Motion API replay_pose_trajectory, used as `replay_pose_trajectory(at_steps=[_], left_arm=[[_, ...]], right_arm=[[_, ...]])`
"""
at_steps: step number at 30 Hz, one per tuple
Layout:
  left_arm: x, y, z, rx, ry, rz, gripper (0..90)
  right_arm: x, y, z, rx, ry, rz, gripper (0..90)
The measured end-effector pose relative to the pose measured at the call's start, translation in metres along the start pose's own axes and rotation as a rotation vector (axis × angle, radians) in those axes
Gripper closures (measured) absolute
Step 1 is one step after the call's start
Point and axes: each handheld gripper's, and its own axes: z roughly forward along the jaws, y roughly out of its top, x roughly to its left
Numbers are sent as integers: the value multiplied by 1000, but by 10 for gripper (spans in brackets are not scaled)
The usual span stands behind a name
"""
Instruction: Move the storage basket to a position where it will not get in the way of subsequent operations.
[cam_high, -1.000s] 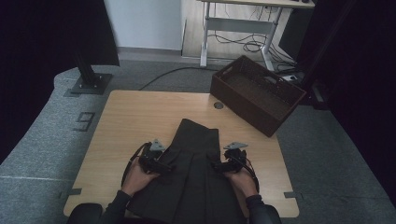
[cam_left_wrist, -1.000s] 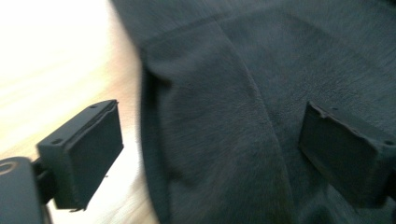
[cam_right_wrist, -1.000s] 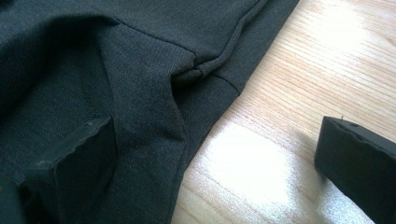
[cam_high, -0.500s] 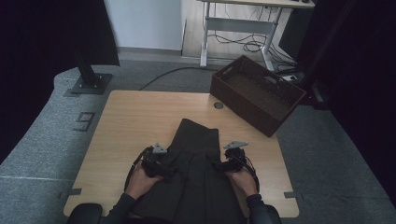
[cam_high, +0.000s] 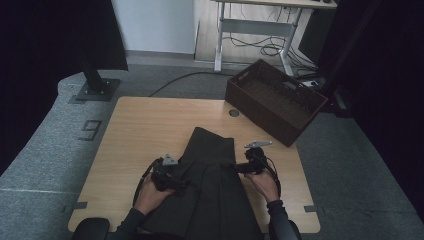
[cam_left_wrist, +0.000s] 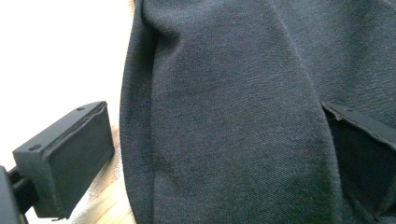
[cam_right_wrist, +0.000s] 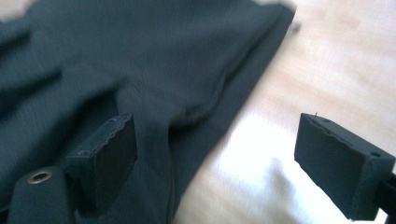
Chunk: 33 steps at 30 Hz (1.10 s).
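Dark charcoal woven cloth, a garment of fine twill with long pleat-like folds, lay spread on the near middle of the light wooden table, narrowing toward its far end and running off the near edge between the person's forearms. At its left edge sat the left gripper, held in the left hand; in the left gripper view its jaws stood wide apart astride a rounded fold of the cloth, one pad over bare wood, the other resting against the fabric, neither pressing. At the garment's right edge the right gripper, in the right hand, had its jaws spread too, though they had just been closing a little; the right gripper view showed one pad over the hem and the other over bare table, nothing pinched. Beyond, at the table's far right corner, stood a dark woven basket. On the grey floor mat left of the table a large "9" could be read.
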Motion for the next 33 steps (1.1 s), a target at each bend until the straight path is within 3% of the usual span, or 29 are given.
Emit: replay_pose_trajectory(at_steps=[7, 12, 19, 22, 24, 28, 30, 33], left_arm=[[0, 0, 0, -1, -2, -1, 0], [1, 0, 0, -3, -4, -2, 0], [1, 0, 0, -4, -6, -2, 0], [1, 0, -1, -3, -8, -3, 0], [2, 0, -1, -3, -12, -4, 0], [2, 0, -1, -2, -13, -4, 0], [2, 0, 0, -1, -14, -4, 0], [3, 1, -1, 5, -24, -8, 0]], right_arm=[[-4, 34, 14, 19, -8, -44, 134], [-9, 51, 38, 55, -59, -42, 138], [-20, 60, 71, 113, -112, -37, 128], [-21, 57, 83, 159, -109, -35, 142], [-20, 55, 86, 146, -104, -45, 150], [-17, 55, 82, 136, -79, -59, 328], [-16, 54, 78, 125, -57, -35, 566], [-18, 51, 77, 100, 1, 24, 731]])
